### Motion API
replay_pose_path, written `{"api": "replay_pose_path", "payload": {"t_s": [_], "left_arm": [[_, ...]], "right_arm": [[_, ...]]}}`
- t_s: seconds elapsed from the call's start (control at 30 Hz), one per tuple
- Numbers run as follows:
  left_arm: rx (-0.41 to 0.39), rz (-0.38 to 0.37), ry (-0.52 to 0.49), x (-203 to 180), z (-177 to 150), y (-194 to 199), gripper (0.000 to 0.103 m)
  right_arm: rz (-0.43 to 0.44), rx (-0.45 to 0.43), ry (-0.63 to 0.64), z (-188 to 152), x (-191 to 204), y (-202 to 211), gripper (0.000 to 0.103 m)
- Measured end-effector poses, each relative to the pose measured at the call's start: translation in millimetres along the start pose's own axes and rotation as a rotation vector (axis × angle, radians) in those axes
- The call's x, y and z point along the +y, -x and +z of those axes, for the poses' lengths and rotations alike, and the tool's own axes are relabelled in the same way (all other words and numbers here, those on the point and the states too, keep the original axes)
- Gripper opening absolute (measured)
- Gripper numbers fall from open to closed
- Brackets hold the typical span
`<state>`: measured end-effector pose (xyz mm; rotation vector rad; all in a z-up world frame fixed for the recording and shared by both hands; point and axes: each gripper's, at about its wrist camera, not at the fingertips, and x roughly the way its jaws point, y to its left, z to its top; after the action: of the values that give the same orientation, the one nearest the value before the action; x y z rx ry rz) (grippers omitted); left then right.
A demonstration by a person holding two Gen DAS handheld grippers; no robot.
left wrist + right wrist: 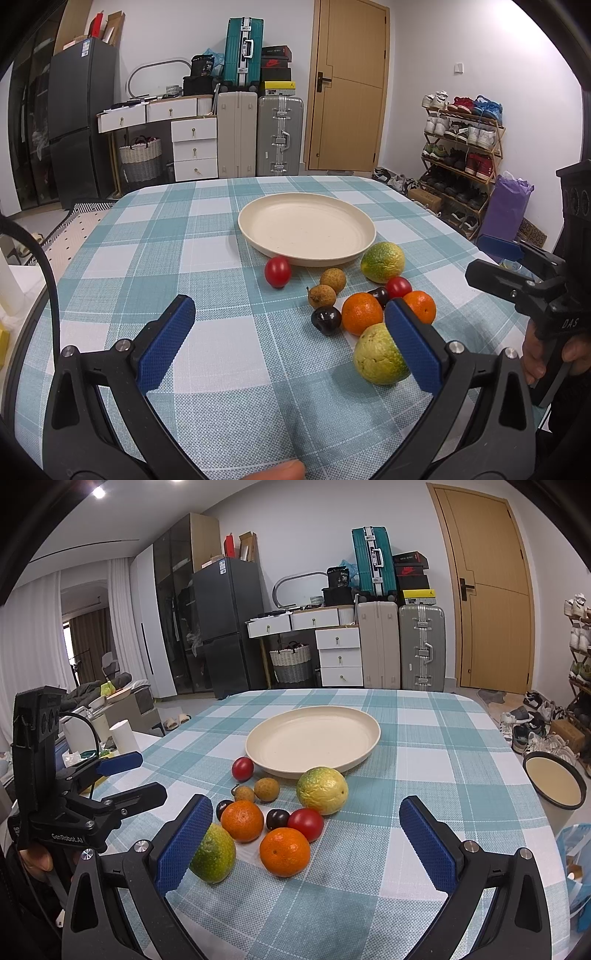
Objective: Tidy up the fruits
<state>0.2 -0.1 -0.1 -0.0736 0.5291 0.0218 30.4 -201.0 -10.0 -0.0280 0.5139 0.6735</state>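
An empty cream plate (258,242) (312,738) sits mid-table on the checked cloth. In front of it lies a loose cluster of fruit: two green-yellow citrus (382,261) (375,356), two oranges (362,313) (421,304), two red tomatoes (277,271) (399,287), two brown longans (332,280) and two dark plums (325,320). My left gripper (290,302) is open just above the cloth, its right finger against the near citrus. My right gripper (306,802) is open too, with the near orange (284,851) and a tomato (306,823) between its fingers, untouched.
A cream enamel pot (556,782) stands off the table's right edge. A white cylinder (125,734) stands off the left edge. Each gripper shows in the other's view, the right gripper (484,260) and the left gripper (147,775), both hand-held.
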Motion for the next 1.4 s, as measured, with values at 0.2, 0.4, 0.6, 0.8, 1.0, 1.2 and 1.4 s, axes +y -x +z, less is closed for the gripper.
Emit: {"api": "replay_pose_path", "payload": {"t_s": [0.2,0.4,0.6,0.8,1.0,1.2,1.4], "left_arm": [[0.001,0.0,0.002,0.2,-0.1,0.5,0.103],[-0.001,0.002,0.007,1.5,-4.6,1.5,0.103],[-0.002,0.005,0.006,2.2,-4.2,1.4,0.103],[-0.001,0.004,0.008,2.8,-4.4,-0.3,0.103],[0.001,0.002,0.008,3.2,-4.2,-0.6,0.103],[0.0,0.003,0.007,3.4,-4.8,-0.2,0.103],[0.003,0.005,0.013,5.5,-3.8,3.6,0.103]], "right_arm": [[0.008,0.006,-0.015,-0.7,-0.6,0.5,0.103],[0.008,0.002,-0.034,3.0,-6.0,-1.0,0.103],[0.009,0.003,-0.032,3.3,-5.7,-0.6,0.103],[0.007,0.006,-0.029,3.4,-5.4,-1.6,0.103],[0.006,0.005,-0.026,3.8,-5.8,-1.5,0.103],[0.005,0.006,-0.027,3.7,-6.0,-1.8,0.103],[0.003,0.008,-0.027,4.3,-6.2,-2.0,0.103]]}}
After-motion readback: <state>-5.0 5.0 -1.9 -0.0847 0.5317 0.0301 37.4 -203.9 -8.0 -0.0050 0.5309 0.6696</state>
